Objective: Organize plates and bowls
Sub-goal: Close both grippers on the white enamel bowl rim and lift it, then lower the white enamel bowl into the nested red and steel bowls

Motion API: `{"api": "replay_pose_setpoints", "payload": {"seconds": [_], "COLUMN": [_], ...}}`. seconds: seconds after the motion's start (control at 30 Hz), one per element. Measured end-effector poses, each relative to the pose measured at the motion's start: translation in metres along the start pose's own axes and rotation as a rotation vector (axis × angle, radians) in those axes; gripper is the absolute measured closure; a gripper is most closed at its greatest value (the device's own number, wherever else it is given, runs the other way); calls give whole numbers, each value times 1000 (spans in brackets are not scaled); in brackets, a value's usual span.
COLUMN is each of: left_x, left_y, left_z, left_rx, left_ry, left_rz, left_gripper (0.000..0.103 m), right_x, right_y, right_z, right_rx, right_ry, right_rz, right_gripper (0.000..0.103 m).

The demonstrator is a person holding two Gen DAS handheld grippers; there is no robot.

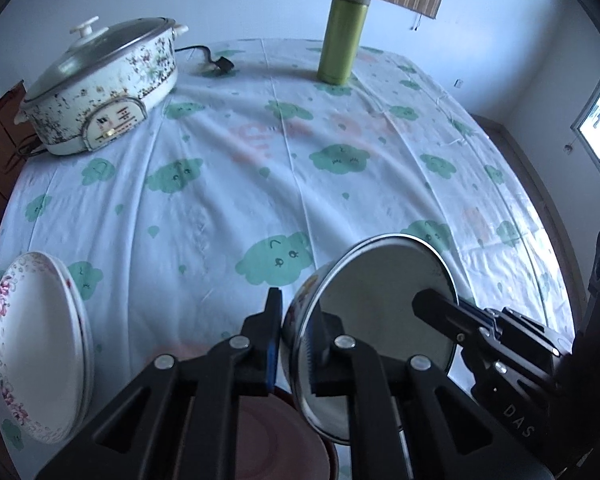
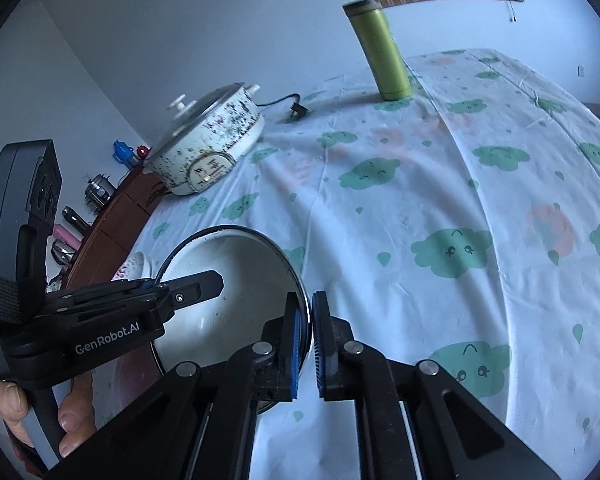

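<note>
A metal-rimmed bowl (image 1: pixel 380 320) with a white inside and a patterned outside is held tilted above the table's near edge. My left gripper (image 1: pixel 296 320) is shut on its left rim. My right gripper (image 2: pixel 311 320) is shut on its right rim, and the bowl (image 2: pixel 236 276) fills the lower left of the right wrist view. The right gripper's finger (image 1: pixel 440 304) shows inside the bowl in the left wrist view. A white floral plate (image 1: pixel 36 348) lies at the left near edge. A reddish-brown bowl (image 1: pixel 276 440) sits below the held bowl.
A speckled electric pot (image 1: pixel 100 88) with a glass lid stands at the far left, its plug (image 1: pixel 220 64) beside it. A green flask (image 1: pixel 340 40) stands at the far middle. A cloud-print cloth (image 1: pixel 300 168) covers the table. A wooden cabinet (image 2: pixel 108 220) with small items stands left.
</note>
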State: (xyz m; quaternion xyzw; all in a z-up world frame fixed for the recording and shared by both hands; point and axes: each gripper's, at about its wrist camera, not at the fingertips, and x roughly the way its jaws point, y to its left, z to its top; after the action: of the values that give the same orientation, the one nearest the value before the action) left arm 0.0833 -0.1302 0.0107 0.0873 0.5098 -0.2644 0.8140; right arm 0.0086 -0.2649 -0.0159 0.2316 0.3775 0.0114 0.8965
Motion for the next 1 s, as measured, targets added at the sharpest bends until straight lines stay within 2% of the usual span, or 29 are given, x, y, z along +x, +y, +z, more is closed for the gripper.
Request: {"api": "replay_pose_setpoints", "payload": {"seconds": [0.23, 0.43, 0.53, 0.73, 1.0], "left_x": [-22, -43, -49, -65, -77], "left_y": [16, 23, 31, 42, 70], "left_z": [-10, -13, -12, -26, -62], "left_rx": [-36, -44, -67, -79, -119], "left_ry": [-43, -105, -116, -130, -109], "left_rz": [-26, -10, -26, 6, 46], "left_gripper": [95, 95, 94, 94, 94], "right_x": [-10, -29, -33, -36, -32], "right_y": [23, 51, 61, 80, 118], "right_z": [-2, -1, 2, -2, -26], "right_rx": [-51, -119, -136, -154, -241], "right_ry": [-23, -88, -106, -80, -19], "right_rz": [16, 5, -5, 27, 52], "right_gripper": [95, 94, 93, 93, 93]}}
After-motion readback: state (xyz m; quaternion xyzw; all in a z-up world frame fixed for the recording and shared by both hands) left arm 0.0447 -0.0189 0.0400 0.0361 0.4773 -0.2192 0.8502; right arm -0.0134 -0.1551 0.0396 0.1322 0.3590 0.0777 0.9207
